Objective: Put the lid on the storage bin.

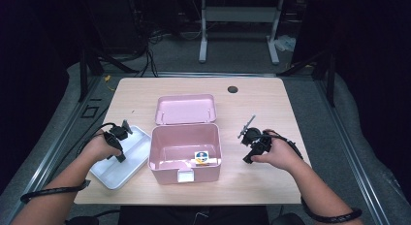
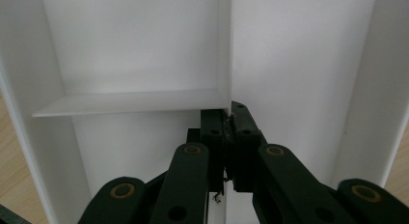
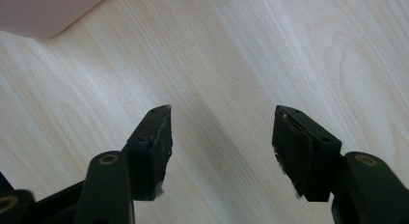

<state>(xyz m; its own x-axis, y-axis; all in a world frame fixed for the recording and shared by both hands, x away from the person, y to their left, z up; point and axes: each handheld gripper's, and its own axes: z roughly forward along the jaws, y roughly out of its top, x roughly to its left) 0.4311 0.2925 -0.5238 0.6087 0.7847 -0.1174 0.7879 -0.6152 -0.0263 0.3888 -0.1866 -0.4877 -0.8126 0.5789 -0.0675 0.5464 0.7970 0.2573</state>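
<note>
On a pale wooden table (image 1: 261,104), the left gripper (image 2: 230,119) pinched the white plastic tray's thin divider wall (image 2: 226,50) left of a pink box (image 1: 184,147); the right gripper (image 3: 222,132) hovered wide, empty.

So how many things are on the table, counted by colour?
Pink: 1, the open lunch box with its lid up
White: 1, the divided tray, its divider pinched by the left gripper
Small colourful packet inside the box: 1
Black: 2, the left gripper and the open right gripper
Total: 5
</note>
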